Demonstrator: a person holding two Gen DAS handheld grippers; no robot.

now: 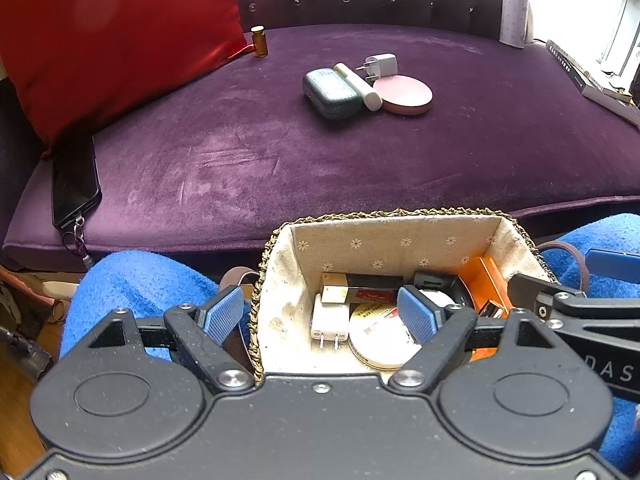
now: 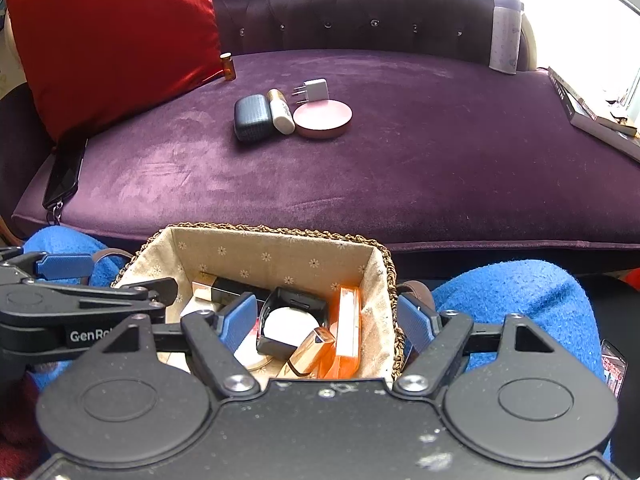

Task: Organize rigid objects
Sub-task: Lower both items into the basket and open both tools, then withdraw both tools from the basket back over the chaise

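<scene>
A woven basket (image 1: 396, 236) (image 2: 264, 256) with a floral cloth lining rests on a lap in blue trousers, holding a white charger (image 1: 329, 322), a round tin (image 1: 380, 340), an orange box (image 2: 347, 330) and other small items. My left gripper (image 1: 320, 316) is open and straddles the basket's left wall. My right gripper (image 2: 328, 320) is open and straddles the right wall. On the purple sofa seat lie a dark green case (image 1: 332, 94) (image 2: 253, 117), a cream tube (image 1: 360, 86) (image 2: 280, 112), a white plug (image 1: 380, 66) (image 2: 312, 90) and a round pink compact (image 1: 406, 94) (image 2: 323, 120), touching one another.
A red cushion (image 1: 112, 40) (image 2: 112, 40) leans at the sofa's left, with a small amber bottle (image 1: 259, 41) (image 2: 228, 66) beside it and a black phone (image 1: 74, 180) (image 2: 64, 174) below it. A pale flask (image 1: 515, 10) (image 2: 506, 34) stands at the back right, books (image 2: 592, 116) at the far right.
</scene>
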